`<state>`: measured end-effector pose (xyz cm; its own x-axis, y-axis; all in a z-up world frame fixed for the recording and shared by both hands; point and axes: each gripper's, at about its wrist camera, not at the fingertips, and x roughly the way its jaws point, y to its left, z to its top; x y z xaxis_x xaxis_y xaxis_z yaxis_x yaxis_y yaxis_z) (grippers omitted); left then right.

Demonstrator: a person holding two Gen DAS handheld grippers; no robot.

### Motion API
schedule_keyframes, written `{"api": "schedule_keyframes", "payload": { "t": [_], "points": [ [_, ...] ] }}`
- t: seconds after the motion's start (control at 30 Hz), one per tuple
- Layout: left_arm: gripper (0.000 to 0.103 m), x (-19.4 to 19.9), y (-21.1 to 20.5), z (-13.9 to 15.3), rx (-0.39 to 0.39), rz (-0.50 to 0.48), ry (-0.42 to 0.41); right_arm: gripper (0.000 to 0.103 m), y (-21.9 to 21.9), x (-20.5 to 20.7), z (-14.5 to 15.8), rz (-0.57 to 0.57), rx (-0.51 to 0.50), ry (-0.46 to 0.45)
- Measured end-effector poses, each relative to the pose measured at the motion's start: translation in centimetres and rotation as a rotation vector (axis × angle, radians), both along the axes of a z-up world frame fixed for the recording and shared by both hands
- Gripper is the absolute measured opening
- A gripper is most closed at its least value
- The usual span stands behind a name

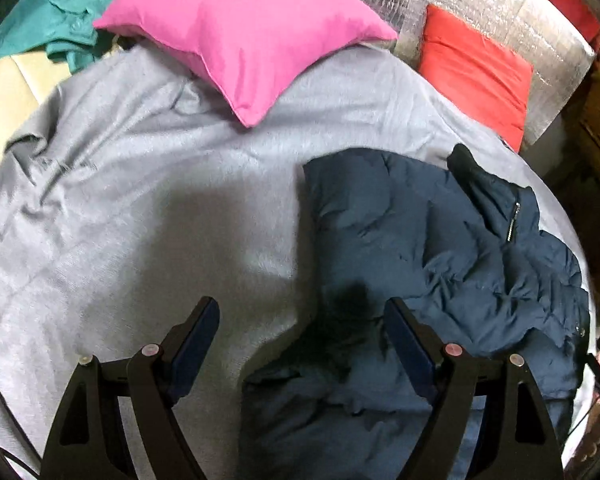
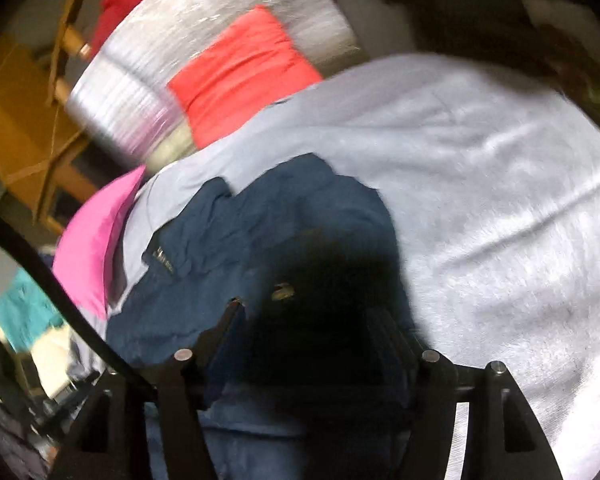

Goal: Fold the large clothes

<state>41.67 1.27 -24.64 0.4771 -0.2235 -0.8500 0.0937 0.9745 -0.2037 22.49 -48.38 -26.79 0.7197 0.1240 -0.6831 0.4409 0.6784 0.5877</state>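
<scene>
While blurred, right gripper seemingly spread, above navy jacket.

The jacket is a dark navy padded one, quilted in soft puffy panels, lying crumpled on a grey bed cover. In the left wrist view it sits on the right half of the bed, its left edge fairly straight, the rest bunched into folds and creases. A collar or flap stands up near its far right corner, with a short silver zip showing below it. Its near end runs down between and under the fingers. In the right wrist view the jacket is blurred, heaped unevenly, with a small patch of pale lettering on one fold at its left side.
</scene>
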Motion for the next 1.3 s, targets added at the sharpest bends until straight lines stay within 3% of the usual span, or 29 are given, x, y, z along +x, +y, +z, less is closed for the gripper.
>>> {"api": "schedule_keyframes", "payload": {
  "t": [0.1, 0.27, 0.3, 0.33, 0.37, 0.4, 0.53, 0.6, 0.7, 0.77, 0.83, 0.9, 0.97, 1.3],
  "points": [
    [0.085, 0.7, -0.9, -1.3, -0.003, -0.032, 0.063, 0.072, -0.3, 0.8, -1.3, 0.031, 0.067, 0.006],
    [0.085, 0.9, -2.0, -2.2, -0.037, -0.066, 0.093, 0.07, 1.8, 1.9, -1.5, 0.081, -0.006, 0.022],
    [0.085, 0.9, -2.2, -2.1, -0.03, -0.072, 0.086, 0.062, 2.6, 2.1, -1.3, 0.106, -0.027, 0.019],
    [0.085, 0.7, -2.4, -2.0, -0.021, -0.073, 0.082, 0.04, 3.3, 2.4, -1.1, 0.119, -0.061, 0.033],
    [0.085, 0.7, -2.6, -2.1, -0.003, -0.068, 0.079, 0.029, 3.7, 2.4, -1.0, 0.119, -0.089, 0.035],
    [0.085, 0.8, -2.9, -2.1, 0.006, -0.065, 0.077, 0.022, 3.7, 2.4, -0.8, 0.115, -0.102, 0.028],
    [0.085, 0.0, -3.0, -0.8, 0.052, -0.052, 0.012, 0.016, 3.6, 1.6, 0.7, 0.066, -0.145, -0.036],
    [0.085, -0.5, -3.6, -0.1, 0.093, -0.063, -0.033, 0.016, 3.4, 1.4, 0.7, 0.055, -0.148, -0.035],
    [0.084, -0.3, -4.5, -0.3, 0.165, -0.062, -0.057, 0.02, 3.2, 2.4, -1.6, 0.069, -0.128, 0.076],
    [0.084, -0.6, -4.8, 0.0, 0.179, -0.072, -0.07, 0.022, 2.9, 2.6, -1.8, 0.066, -0.107, 0.09],
    [0.085, -1.2, -5.1, 1.0, 0.19, -0.076, -0.114, 0.033, 2.6, 2.3, -0.9, 0.068, -0.082, 0.069],
    [0.085, -1.7, -5.5, 2.1, 0.211, -0.074, -0.163, 0.058, 2.4, 1.7, -0.1, 0.037, -0.089, 0.019],
    [0.085, -2.1, -5.1, 2.9, 0.225, -0.075, -0.204, 0.064, 2.2, 1.1, 0.8, 0.018, -0.118, -0.023],
    [0.085, -3.9, -6.3, 5.4, 0.289, -0.087, -0.328, 0.064, 3.0, 1.5, 0.5, 0.048, -0.116, -0.024]
  ]
}}
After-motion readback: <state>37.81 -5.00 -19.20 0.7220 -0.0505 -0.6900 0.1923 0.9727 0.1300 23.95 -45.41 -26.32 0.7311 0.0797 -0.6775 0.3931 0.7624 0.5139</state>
